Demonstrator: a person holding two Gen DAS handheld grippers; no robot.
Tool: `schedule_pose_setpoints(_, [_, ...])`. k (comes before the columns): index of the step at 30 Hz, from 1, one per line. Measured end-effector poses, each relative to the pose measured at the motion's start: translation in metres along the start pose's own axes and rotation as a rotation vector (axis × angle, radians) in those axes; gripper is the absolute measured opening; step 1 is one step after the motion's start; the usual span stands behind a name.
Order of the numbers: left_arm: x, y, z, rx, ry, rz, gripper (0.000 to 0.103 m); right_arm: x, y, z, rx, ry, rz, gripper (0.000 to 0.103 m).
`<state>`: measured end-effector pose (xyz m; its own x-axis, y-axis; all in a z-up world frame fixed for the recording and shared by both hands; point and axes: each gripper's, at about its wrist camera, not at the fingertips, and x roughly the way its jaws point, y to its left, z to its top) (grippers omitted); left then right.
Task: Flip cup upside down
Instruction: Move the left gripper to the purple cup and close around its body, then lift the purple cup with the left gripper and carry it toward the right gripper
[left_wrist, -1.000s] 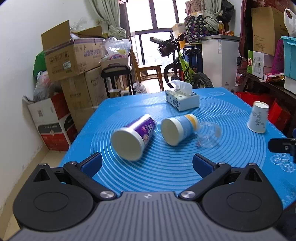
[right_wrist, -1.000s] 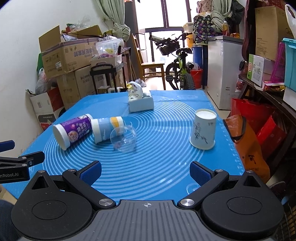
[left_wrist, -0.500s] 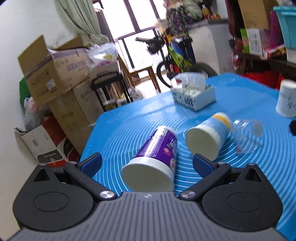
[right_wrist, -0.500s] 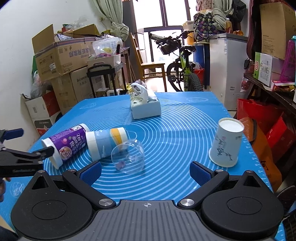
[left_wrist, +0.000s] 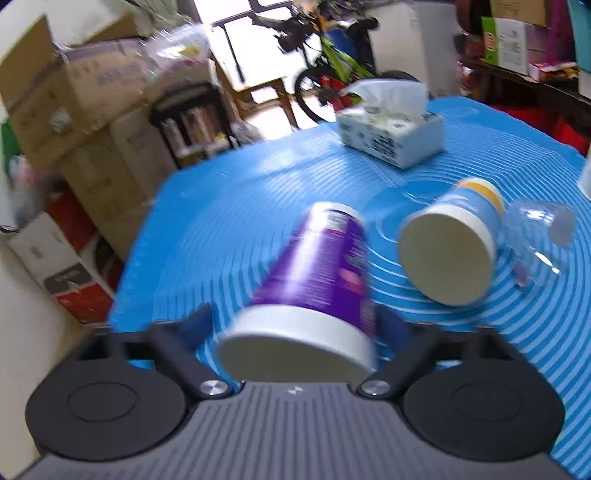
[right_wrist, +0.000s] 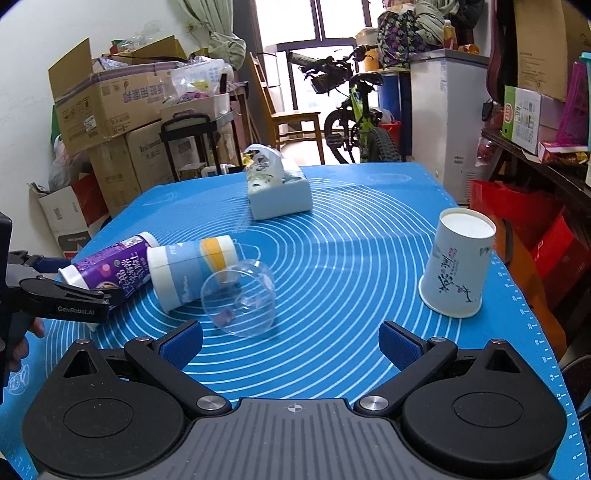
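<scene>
A purple cup (left_wrist: 317, 280) lies on its side on the blue mat (left_wrist: 229, 206), its wide white rim toward the camera. My left gripper (left_wrist: 295, 325) is open with the cup's rim end between its fingers; I cannot tell whether they touch it. It also shows in the right wrist view (right_wrist: 70, 284) around the purple cup (right_wrist: 110, 266). A blue-and-yellow cup (left_wrist: 454, 247) and a clear plastic cup (left_wrist: 539, 240) lie on their sides to the right. My right gripper (right_wrist: 291, 343) is open and empty, near the clear cup (right_wrist: 240, 295).
A white paper cup (right_wrist: 458, 266) stands upside down at the mat's right. A tissue box (right_wrist: 277, 188) stands at the back. Cardboard boxes (right_wrist: 110, 103), a black cart, a chair and a bicycle (right_wrist: 351, 110) lie beyond the table.
My left gripper has moved forward so the purple cup's rim end now sits between its fingers. My right gripper has moved a little closer to the clear cup.
</scene>
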<state>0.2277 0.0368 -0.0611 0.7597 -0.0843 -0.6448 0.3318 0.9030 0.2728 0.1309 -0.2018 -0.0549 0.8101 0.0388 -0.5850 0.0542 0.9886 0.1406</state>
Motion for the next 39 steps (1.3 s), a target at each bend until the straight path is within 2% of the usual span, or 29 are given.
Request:
schedule_pose_setpoints(6, [-0.008, -0.006, 0.001, 0.024, 0.010, 0.014, 0.081, -0.003, -0.003, -0.004, 0.007, 0.007, 0.000, 0.101])
schedule_pose_setpoints(7, [-0.010, -0.007, 0.002, 0.019, 0.011, 0.013, 0.076, -0.004, -0.003, -0.004, 0.006, 0.006, 0.000, 0.101])
schedule_pose_setpoints(8, [-0.013, -0.008, 0.001, 0.018, 0.003, 0.016, 0.075, -0.005, -0.004, -0.003, 0.006, 0.005, 0.001, 0.101])
schedule_pose_setpoints(11, [-0.020, -0.007, -0.001, -0.001, 0.007, -0.024, 0.075, -0.010, -0.005, -0.003, 0.008, -0.002, 0.002, 0.101])
schedule_pose_setpoints(16, [-0.028, -0.011, -0.006, -0.004, -0.005, 0.001, 0.074, -0.017, -0.005, -0.004, 0.008, -0.006, 0.002, 0.101])
schedule_pose_setpoints(21, [-0.058, -0.013, -0.002, -0.025, -0.024, 0.002, 0.074, -0.028, -0.006, -0.002, 0.007, -0.018, 0.003, 0.101])
schedule_pose_setpoints(30, [-0.111, -0.053, -0.010, -0.060, -0.006, -0.069, 0.075, -0.056, -0.009, -0.011, 0.001, -0.017, 0.014, 0.101])
schedule_pose_setpoints(34, [-0.119, -0.073, -0.015, -0.066, 0.033, -0.122, 0.075, -0.068, -0.015, -0.017, 0.010, -0.009, 0.012, 0.101])
schedule_pose_setpoints(39, [-0.111, -0.094, -0.017, -0.058, 0.083, -0.143, 0.075, -0.074, -0.022, -0.027, 0.020, 0.016, 0.006, 0.101])
